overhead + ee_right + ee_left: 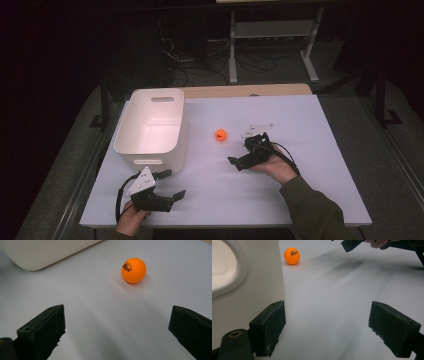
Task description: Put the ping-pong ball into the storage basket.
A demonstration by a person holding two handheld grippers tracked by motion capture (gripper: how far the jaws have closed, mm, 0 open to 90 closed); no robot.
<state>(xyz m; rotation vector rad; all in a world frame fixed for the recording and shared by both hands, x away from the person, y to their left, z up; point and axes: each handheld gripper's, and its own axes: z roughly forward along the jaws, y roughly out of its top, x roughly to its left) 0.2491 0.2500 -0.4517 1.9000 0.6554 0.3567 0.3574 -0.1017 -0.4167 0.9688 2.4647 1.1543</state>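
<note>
Two hand-held grippers are over the white bench (300, 190), each in one of the person's hands, both with black jaws spread wide and nothing between them. The right hand-held gripper (248, 148) sits low over the surface, jaws pointed toward a small orange plastic ball (220, 134) printed with dark lettering, which rests on the bench just ahead of the jaws and a little to one side, near but not touching. In the right gripper view the ball (133, 270) lies beyond the gap, closer to the right jaw's side. The left hand-held gripper (167, 185) hangs right beside the near corner of a white rectangular plastic bin (172, 145) with handle cut-outs; the ball is well ahead of it, past the bin's side wall.
</note>
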